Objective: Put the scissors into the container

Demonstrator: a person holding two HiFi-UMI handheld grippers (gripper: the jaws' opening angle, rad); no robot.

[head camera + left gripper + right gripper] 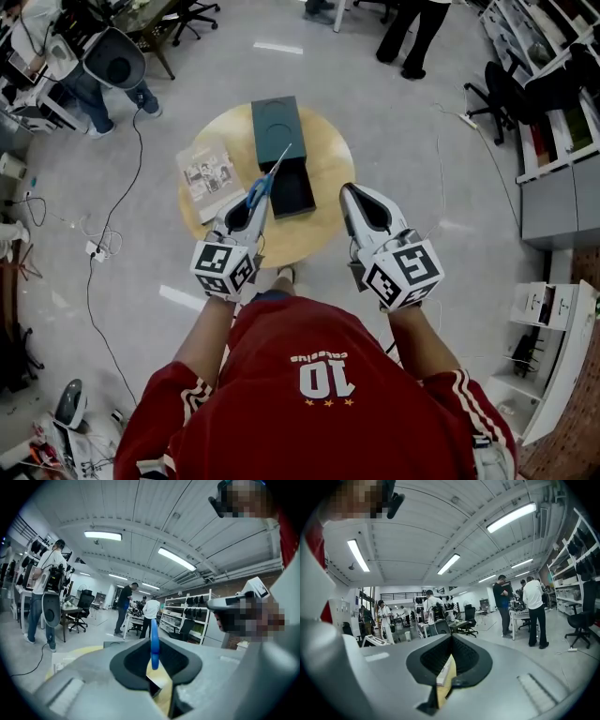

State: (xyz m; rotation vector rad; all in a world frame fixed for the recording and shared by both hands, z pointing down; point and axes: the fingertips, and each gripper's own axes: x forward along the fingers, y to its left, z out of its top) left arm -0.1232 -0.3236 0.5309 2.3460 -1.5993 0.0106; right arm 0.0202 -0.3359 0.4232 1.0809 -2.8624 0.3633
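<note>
The scissors [275, 169] have blue handles and thin blades pointing up and away over the table. My left gripper [253, 197] is shut on their handles, and in the left gripper view a blue handle loop [154, 644] stands upright between the jaws. The container [309, 199] is a dark green open box in the middle of the round wooden table [323, 239], just right of the scissors. Its lid [277, 125] lies beyond it. My right gripper [350, 194] hovers at the box's right side, shut, with nothing in it.
A printed booklet [208, 175] lies on the table's left part. Cables [103, 246] trail over the floor at the left. Office chairs, shelves and several people stand around the room.
</note>
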